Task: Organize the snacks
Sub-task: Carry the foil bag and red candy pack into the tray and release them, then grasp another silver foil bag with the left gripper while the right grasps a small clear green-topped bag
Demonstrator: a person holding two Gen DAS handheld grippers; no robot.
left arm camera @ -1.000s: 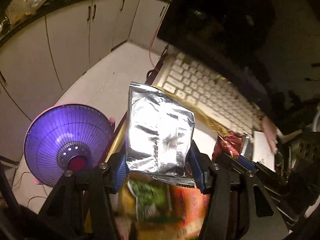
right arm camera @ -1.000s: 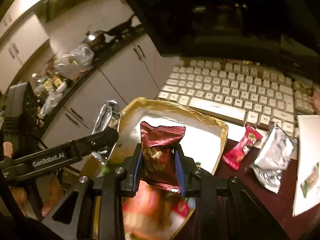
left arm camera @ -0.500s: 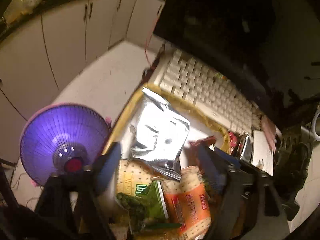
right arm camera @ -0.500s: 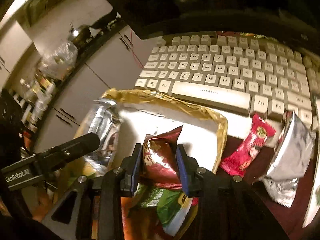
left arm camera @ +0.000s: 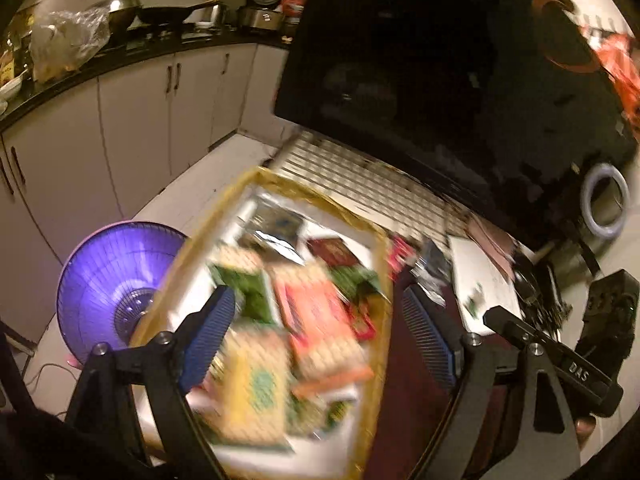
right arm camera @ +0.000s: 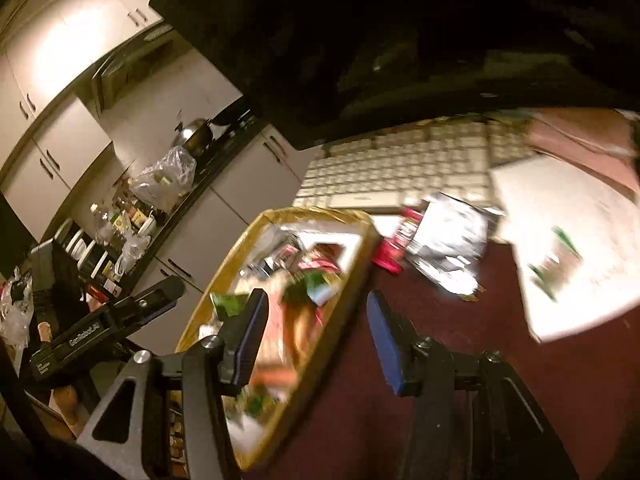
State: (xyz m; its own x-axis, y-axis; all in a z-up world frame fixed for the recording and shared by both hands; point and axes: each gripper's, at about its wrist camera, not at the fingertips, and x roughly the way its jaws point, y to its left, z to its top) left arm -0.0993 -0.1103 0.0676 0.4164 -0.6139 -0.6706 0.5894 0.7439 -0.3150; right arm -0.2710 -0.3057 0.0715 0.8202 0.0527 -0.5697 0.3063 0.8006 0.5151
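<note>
Snacks are mostly piled in the tray (left arm camera: pixel 362 222) w/ the gold rim, next to the keyboard (right arm camera: pixel 404 168), but a red packet (right arm camera: pixel 390 258) and a silver pouch (right arm camera: pixel 452 240) are on the dark red table (right arm camera: pixel 500 360) just right of it, between tray and a white sheet (right arm camera: pixel 580 240). Left gripper (left arm camera: pixel 320 340) hangs over the tray, jaws spread wide, nothing between them. Right gripper (right arm camera: pixel 316 340) is opening rn, straddling the tray's right rim, also empty afaict. So imo we're between drops and the next pickup. Next move prob means swinging right to those two strays, lining the jaws around one and closing gently bc the wrappers look crinkly and slippery. Both views are pretty blurry tho.
</note>
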